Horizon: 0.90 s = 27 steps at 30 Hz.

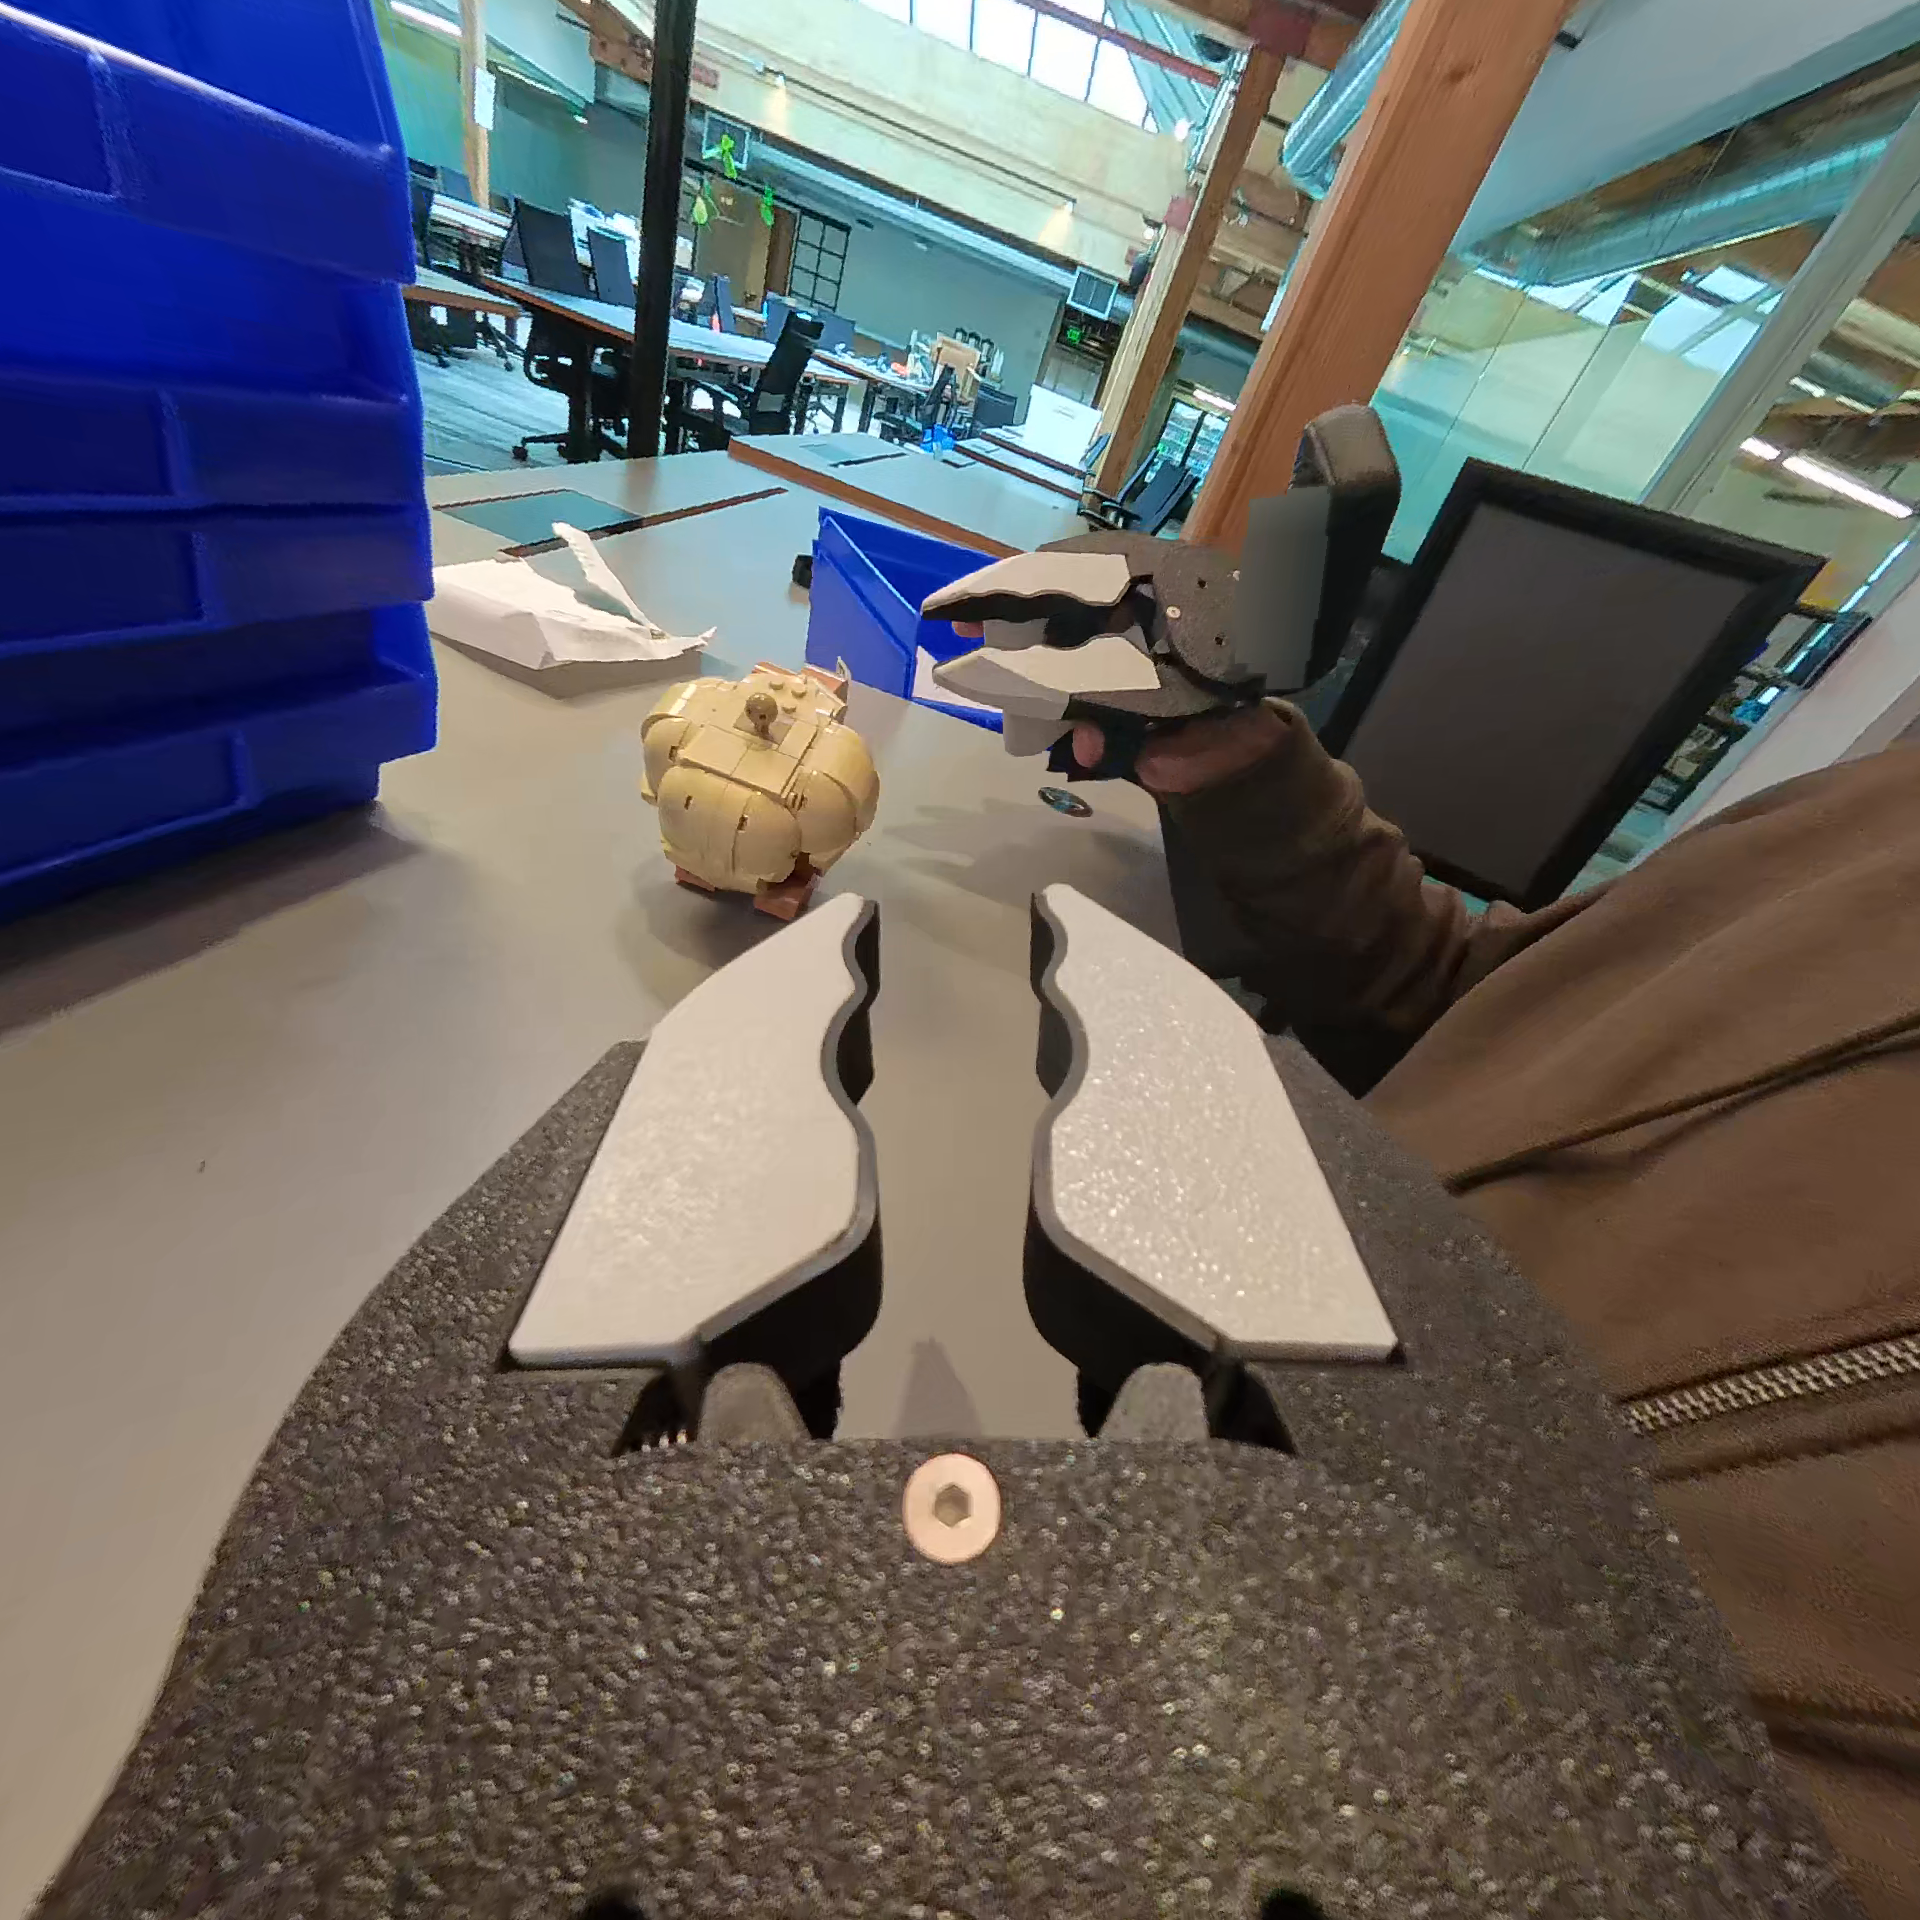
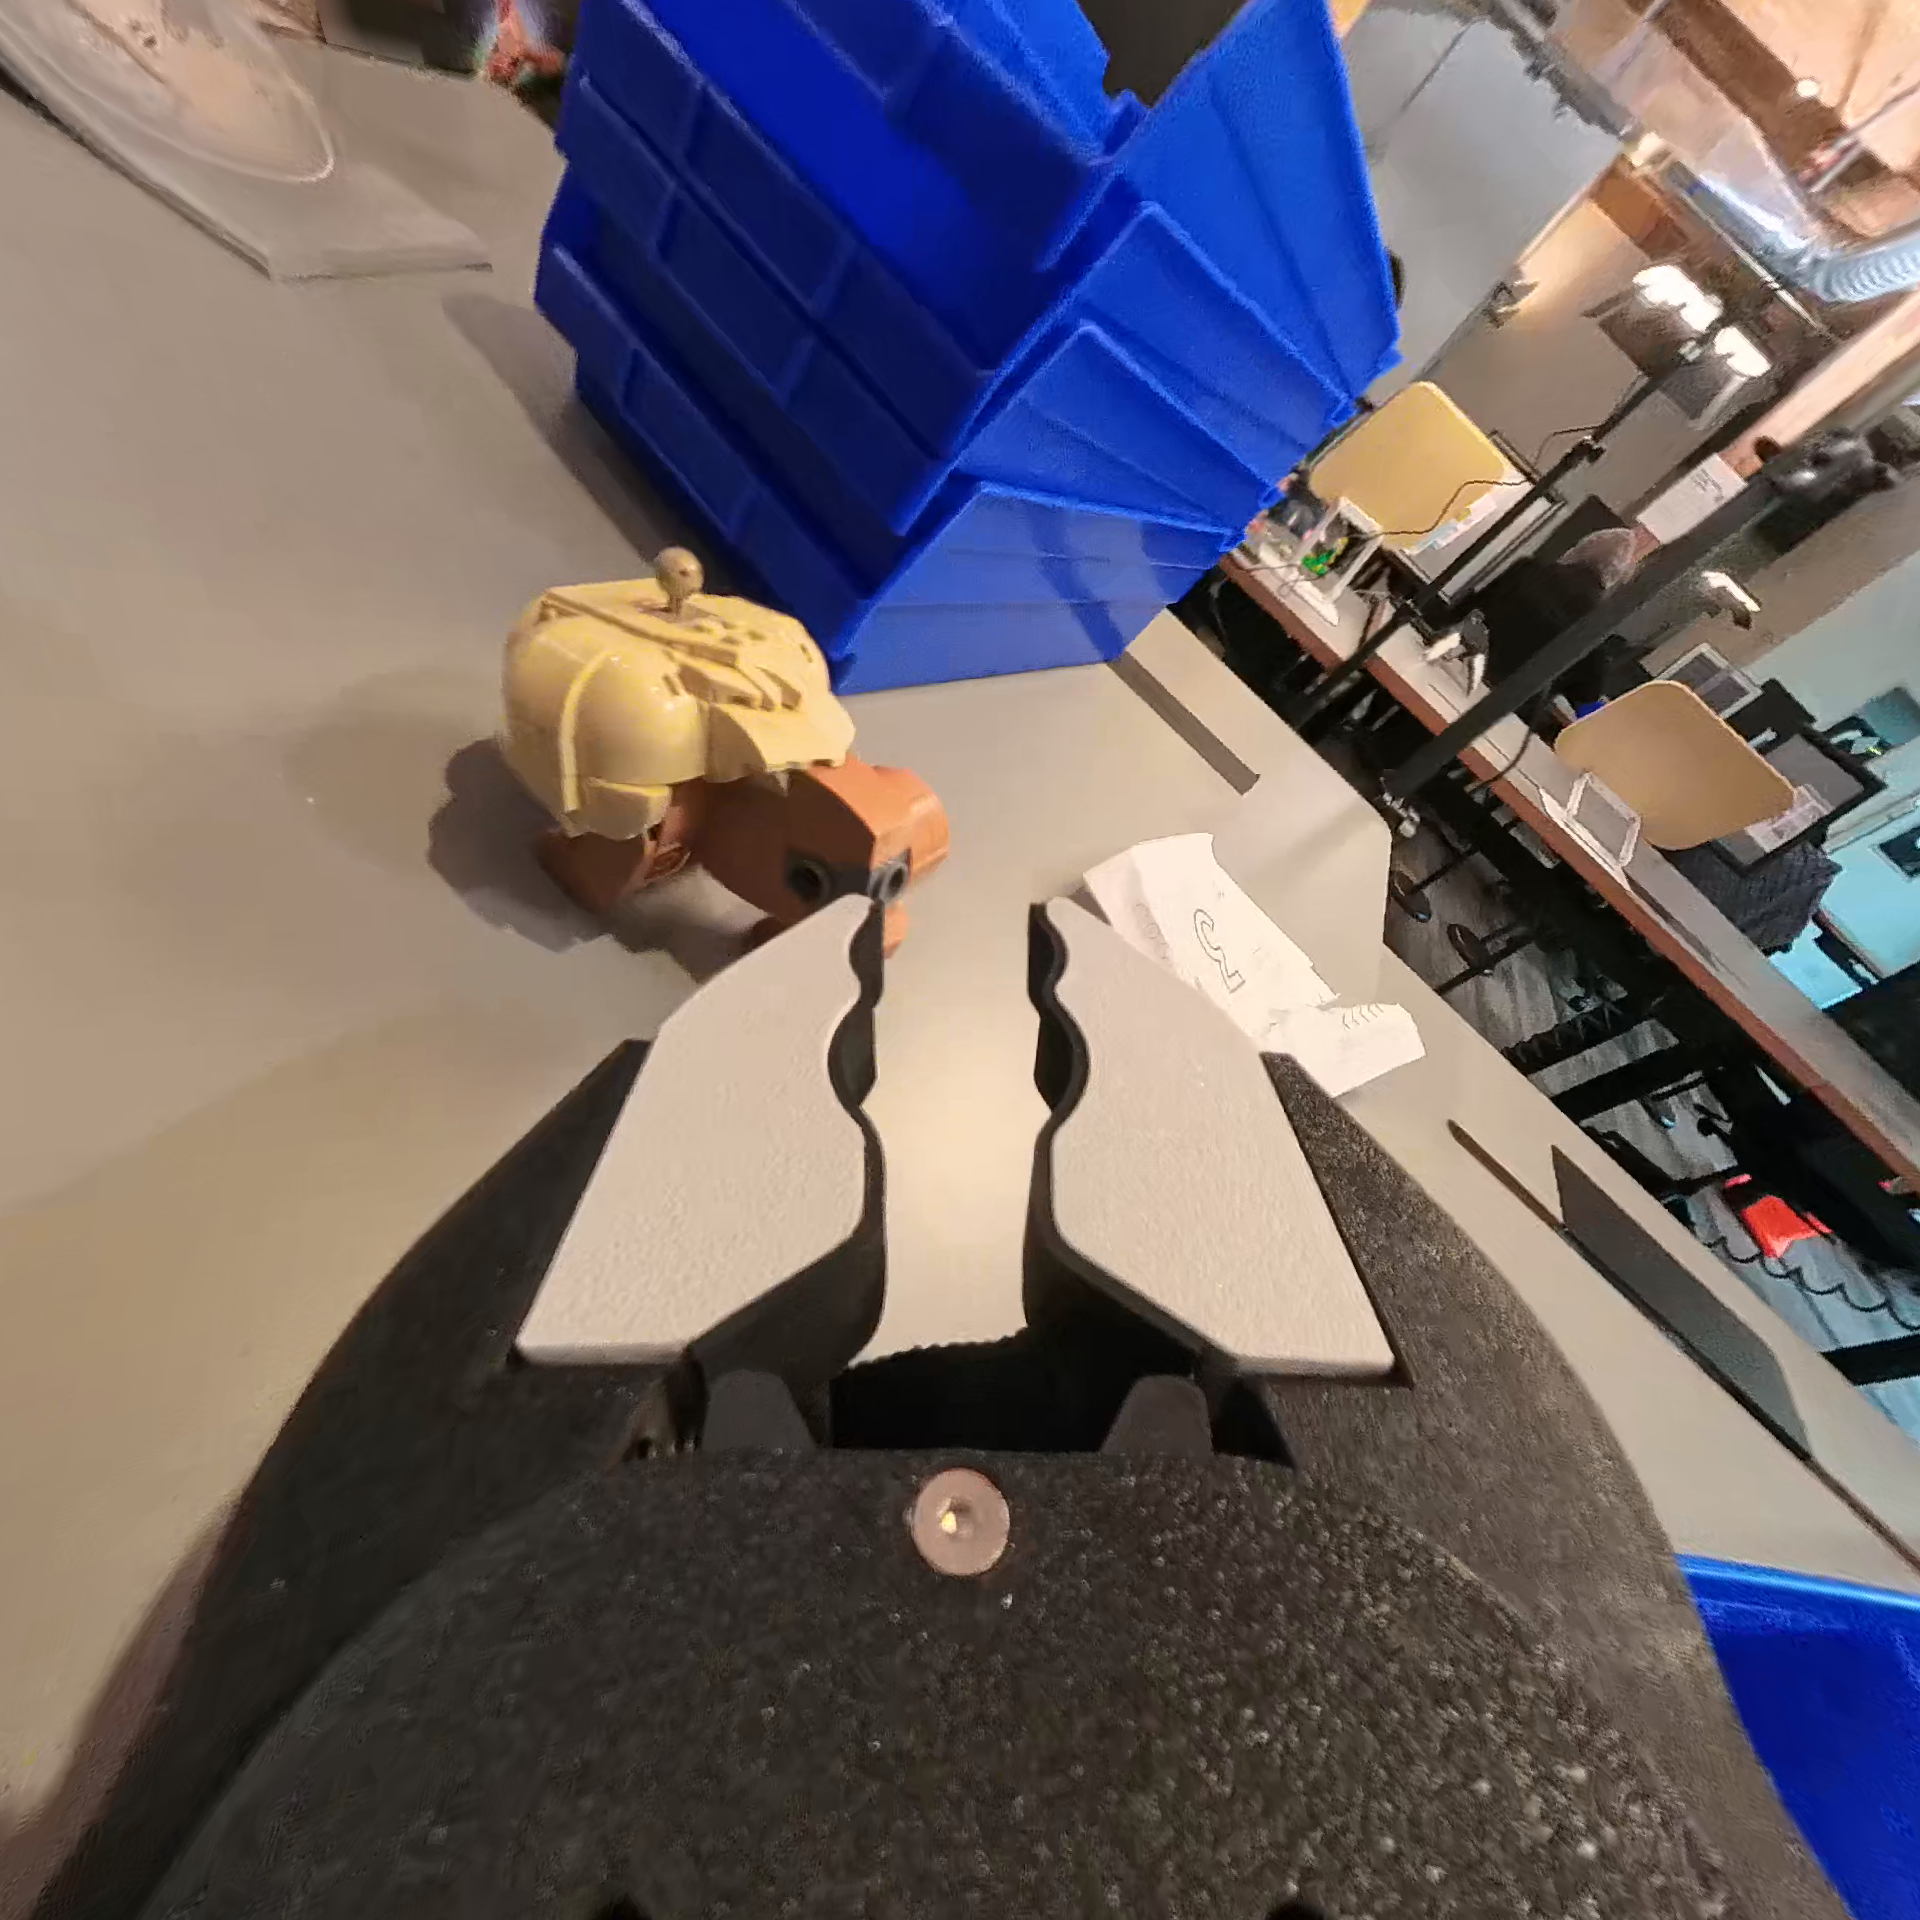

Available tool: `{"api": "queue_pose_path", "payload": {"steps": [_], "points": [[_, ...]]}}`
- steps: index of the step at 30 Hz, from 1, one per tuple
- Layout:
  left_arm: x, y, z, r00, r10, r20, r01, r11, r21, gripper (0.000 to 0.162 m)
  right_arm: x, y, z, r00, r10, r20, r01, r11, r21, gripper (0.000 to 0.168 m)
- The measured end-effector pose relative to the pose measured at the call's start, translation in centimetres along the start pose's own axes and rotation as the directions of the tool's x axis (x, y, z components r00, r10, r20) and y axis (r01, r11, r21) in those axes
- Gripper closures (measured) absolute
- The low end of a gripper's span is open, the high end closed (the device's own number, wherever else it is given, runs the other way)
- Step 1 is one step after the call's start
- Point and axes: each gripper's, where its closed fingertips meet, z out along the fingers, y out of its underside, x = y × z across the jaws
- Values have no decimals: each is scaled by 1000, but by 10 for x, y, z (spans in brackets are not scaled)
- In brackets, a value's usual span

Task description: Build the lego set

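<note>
Item 1 – left gripper (image 1: pixel 954 914): held low over the grey surface (image 1: pixel 260 1091), aimed fwd along it. Fingers (image 1: pixel 727 1122) parted by a moderate gap, nothing between them; bare surface shows through the gap.

Item 2 – right gripper (image 1: pixel 951 644) (own view (image 2: pixel 954 920)): in left wrist view, raised above the surface at right, rolled sideways so one finger sits over the other, tips pointing left. A person's hand (image 1: pixel 1174 758) in a dark fingerless glove grips it from beneath; brown sleeve (image 1: pixel 1320 883) runs back toward the camera. Fingers apart, approx. same gap as left, empty.

Item 3 – lego model (image 1: pixel 756 795) (image 2: pixel 675 727): rounded tan body w/ small ball-topped stalk on top, reddish-brown parts underneath. Stands on the surface, untouched. Ahead of the left fingers and slightly left of their line, near the tips. In right wrist view it's ahead-left; its brown part lies just beyond the left-hand fingertip, contact not discernible.

Item 4 – surroundings: stack of blue bins (image 1: pixel 197 447) (image 2: pixel 935 343) at far left, well apart from the model in left wrist view. Smaller blue bin (image 1: pixel 873 613) behind the model. White paper (image 1: pixel 561 623) (image 2: pixel 1247 977) lying flat further back. Dark monitor (image 1: pixel 1558 686) at right, behind the sleeve. Open surface between bins and model, also in front of the left gripper. Surface edge visible on the right in right wrist view, office floor beyond.
</note>
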Motion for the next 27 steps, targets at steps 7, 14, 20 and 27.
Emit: {"api": "queue_pose_path", "payload": {"steps": [7, 14, 20, 27], "points": [[-15, -7, -12, 993, 16, 116, -24, 997, 72, 135, 0, -25, 5, 986, 162, -33, -151, 964, 218, 149], [-30, 14, -39, 922, 246, 298, -223, 969, -109, 162, -59, -63, 13, 982, 155, 103, -179, 938, 298, 168], [-29, 33, -49, 910, 300, 287, -242, 945, -221, 162, -125, -88, 26, 969, 96, 229, -160, 947, 280, 168], [-21, 46, -45, 940, 255, 225, -188, 942, -279, 162, -159, -103, 52, 957, 99, 274, -156, 968, 195, 168]]}}
